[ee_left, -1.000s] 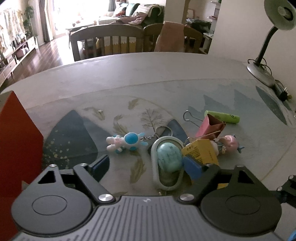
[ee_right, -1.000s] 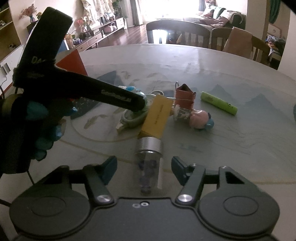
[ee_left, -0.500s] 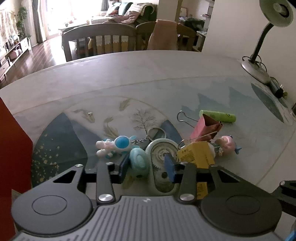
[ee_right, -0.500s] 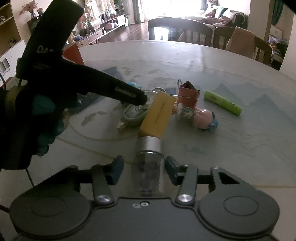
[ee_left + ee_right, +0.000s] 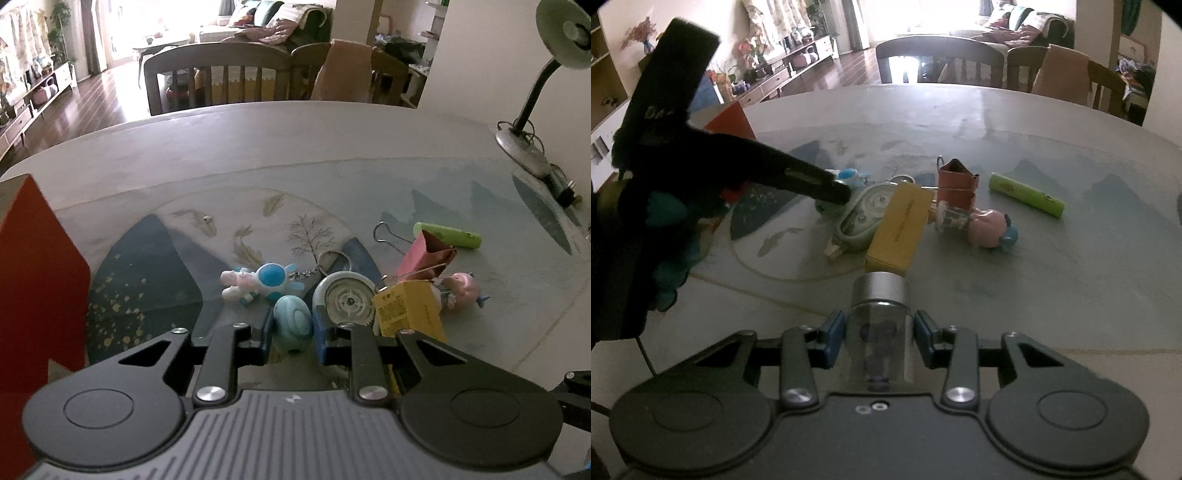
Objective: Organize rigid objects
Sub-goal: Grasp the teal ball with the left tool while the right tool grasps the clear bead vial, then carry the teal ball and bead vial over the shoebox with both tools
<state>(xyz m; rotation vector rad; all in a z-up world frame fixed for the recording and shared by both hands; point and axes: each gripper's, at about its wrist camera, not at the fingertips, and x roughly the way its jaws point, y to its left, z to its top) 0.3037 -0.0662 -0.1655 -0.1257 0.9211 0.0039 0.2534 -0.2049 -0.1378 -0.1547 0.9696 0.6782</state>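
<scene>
My left gripper [image 5: 293,334] grips the blue egg [image 5: 293,320], my right gripper [image 5: 879,338] the jar [image 5: 877,332]; I lift both straight up, clear of the yellow box [image 5: 899,227].

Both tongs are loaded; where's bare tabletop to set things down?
Bare: the far tabletop between the wooden chairs and the toy pile, and right of the green tube. Crowded: around the yellow box, pink binder clip and pink pig figure.
</scene>
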